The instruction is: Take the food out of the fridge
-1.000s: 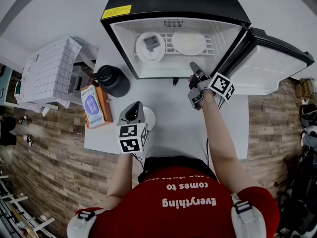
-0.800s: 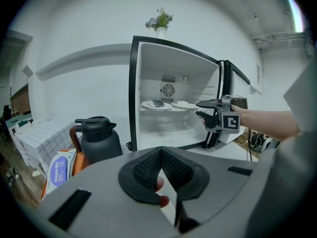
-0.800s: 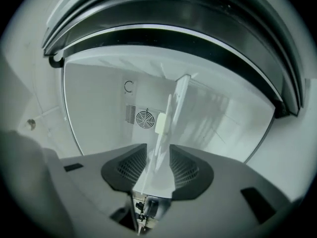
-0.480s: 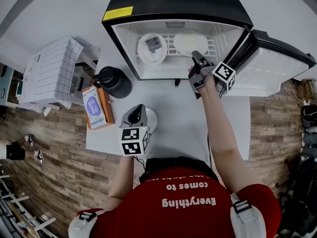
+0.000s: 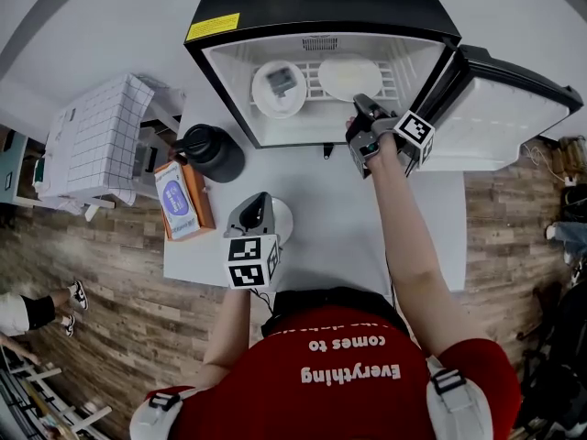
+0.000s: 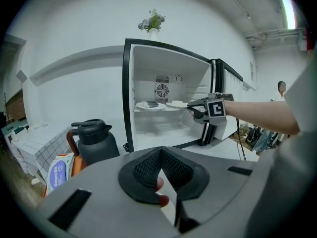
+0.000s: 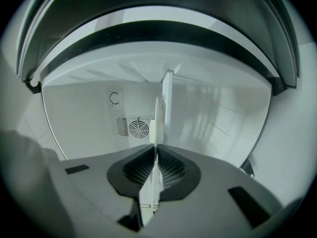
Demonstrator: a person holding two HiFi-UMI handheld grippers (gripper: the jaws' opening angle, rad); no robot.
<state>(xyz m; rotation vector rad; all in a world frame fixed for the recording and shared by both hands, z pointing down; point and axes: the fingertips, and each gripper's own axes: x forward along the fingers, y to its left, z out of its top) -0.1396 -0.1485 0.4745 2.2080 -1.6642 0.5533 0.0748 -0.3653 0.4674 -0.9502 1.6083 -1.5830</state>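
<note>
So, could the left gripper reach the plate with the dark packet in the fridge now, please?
Probably yes: the door is open, nothing stands between the left gripper and the packet plate, and the right gripper, jaws just closed on the other plate, is off to the side.

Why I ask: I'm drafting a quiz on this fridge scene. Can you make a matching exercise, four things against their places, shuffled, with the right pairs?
Things:
1. black jug
2. plate with a dark item
3. plain white plate
4. vase of flowers

Places:
A. on top of the fridge
B. rim between the jaws of the right gripper
C. on the table, beside the fridge
D. left side of the fridge shelf

Pairs: 1-C, 2-D, 3-B, 4-A.

The right gripper's jaws have just been closing, with that plate's rim between them.
</note>
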